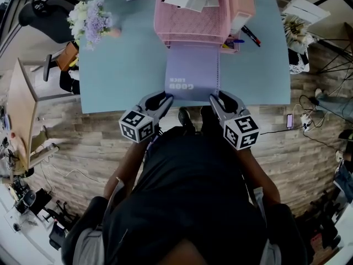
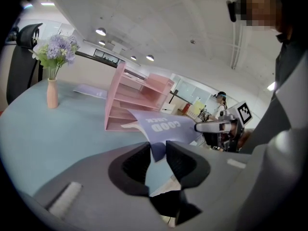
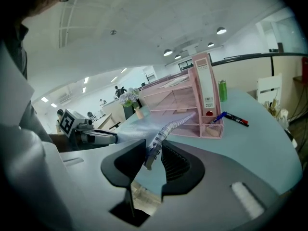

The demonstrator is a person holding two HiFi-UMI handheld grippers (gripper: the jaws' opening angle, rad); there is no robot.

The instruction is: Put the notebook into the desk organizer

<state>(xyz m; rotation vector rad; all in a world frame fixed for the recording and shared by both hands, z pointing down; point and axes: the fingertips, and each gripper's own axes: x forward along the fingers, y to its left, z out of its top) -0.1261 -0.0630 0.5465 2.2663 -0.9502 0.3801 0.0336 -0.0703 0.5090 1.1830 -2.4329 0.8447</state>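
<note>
Both near notebook (image 1: 193, 73) corners between jaws

A: Head view?
B: High overhead, facing steeply down on the worktop (image 1: 110, 65).
A: Gripper views?
B: Low, close at its near edge, facing across from either side; all three share the pink organizer (image 1: 190, 21).

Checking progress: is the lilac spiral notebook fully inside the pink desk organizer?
No, most of the lilac spiral notebook sticks out of the pink desk organizer, over the blue table.
</note>
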